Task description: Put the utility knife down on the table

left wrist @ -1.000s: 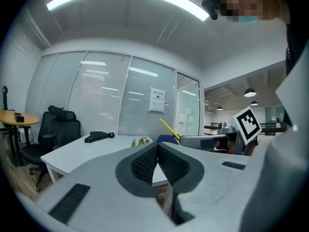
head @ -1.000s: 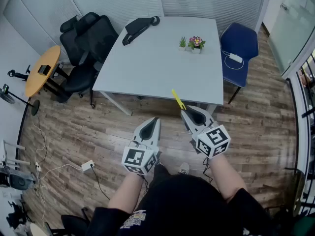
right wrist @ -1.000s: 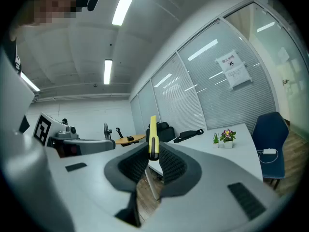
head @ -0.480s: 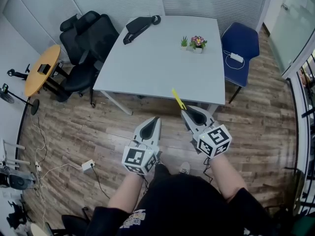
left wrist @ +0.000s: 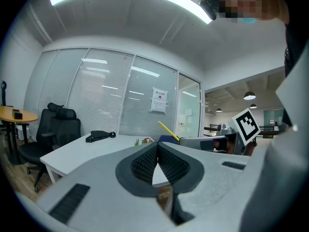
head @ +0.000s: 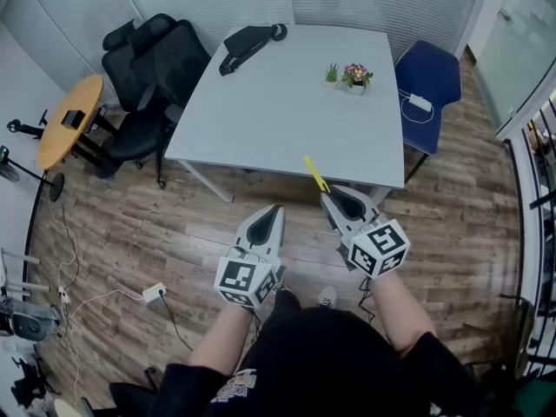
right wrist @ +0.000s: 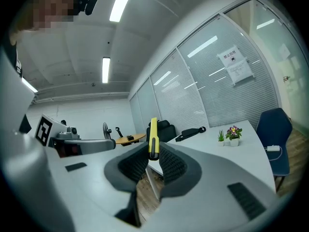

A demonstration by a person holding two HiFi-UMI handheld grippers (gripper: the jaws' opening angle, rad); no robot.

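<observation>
A yellow utility knife (head: 314, 175) sticks up and forward from my right gripper (head: 328, 196), whose jaws are shut on its black lower end. In the right gripper view the utility knife (right wrist: 153, 137) stands upright between the pads. It hangs over the near edge of the pale grey table (head: 278, 102), above the wooden floor. My left gripper (head: 274, 212) is held lower left of the right one, short of the table, jaws closed on nothing. From the left gripper view the knife (left wrist: 168, 130) shows as a thin yellow bar to the right.
A black bag (head: 248, 42) lies at the table's far left corner, and two small potted plants (head: 347, 76) stand at the far right. Black office chairs (head: 148, 76) crowd the table's left, a blue chair (head: 426, 81) its right. A round wooden side table (head: 69, 120) is far left.
None of the grippers has visibly moved; the head view has shifted slightly, so the table sits a little further right in the picture.
</observation>
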